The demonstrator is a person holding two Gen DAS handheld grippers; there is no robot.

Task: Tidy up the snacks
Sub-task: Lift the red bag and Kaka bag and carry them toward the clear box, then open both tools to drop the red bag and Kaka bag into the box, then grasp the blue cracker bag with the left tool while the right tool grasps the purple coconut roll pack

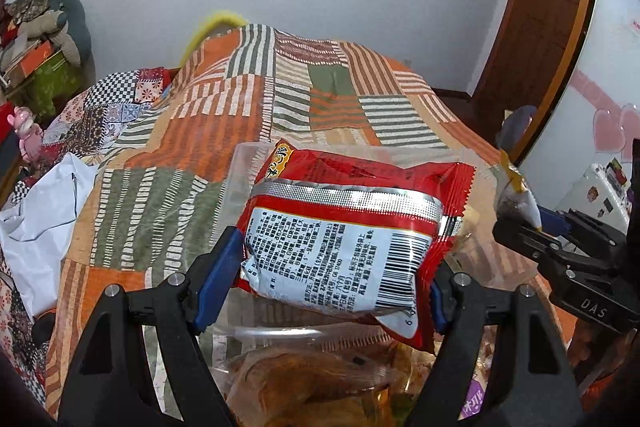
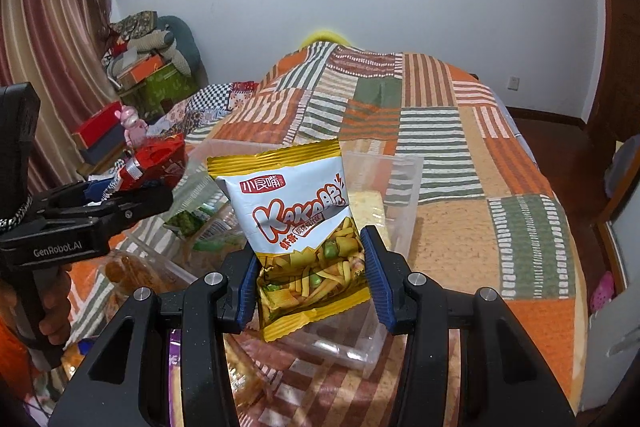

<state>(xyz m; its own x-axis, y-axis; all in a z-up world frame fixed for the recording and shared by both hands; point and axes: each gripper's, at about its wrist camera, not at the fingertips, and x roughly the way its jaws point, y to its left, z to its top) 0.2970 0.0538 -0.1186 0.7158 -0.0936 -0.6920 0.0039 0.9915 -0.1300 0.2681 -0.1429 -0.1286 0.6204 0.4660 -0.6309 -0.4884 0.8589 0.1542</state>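
Note:
My left gripper (image 1: 328, 279) is shut on a red snack packet (image 1: 344, 227), back side with barcode up, held above a clear plastic bin (image 1: 244, 187). It also shows in the right wrist view (image 2: 120, 187) at the left, with the red packet (image 2: 156, 163). My right gripper (image 2: 310, 279) is shut on a yellow and white Kaka snack packet (image 2: 300, 227), held above a second clear bin (image 2: 404, 187) that holds a pale yellow packet (image 2: 370, 207). In the left wrist view the right gripper (image 1: 532, 223) is at the right edge.
The bins sit on a bed with a striped patchwork cover (image 2: 460, 155). More snack bags lie loose below the grippers (image 1: 304, 379). A green packet (image 2: 188, 223) lies in the left bin. Boxes and clutter stand at the left (image 2: 148, 83). A door (image 1: 536, 27) is on the right.

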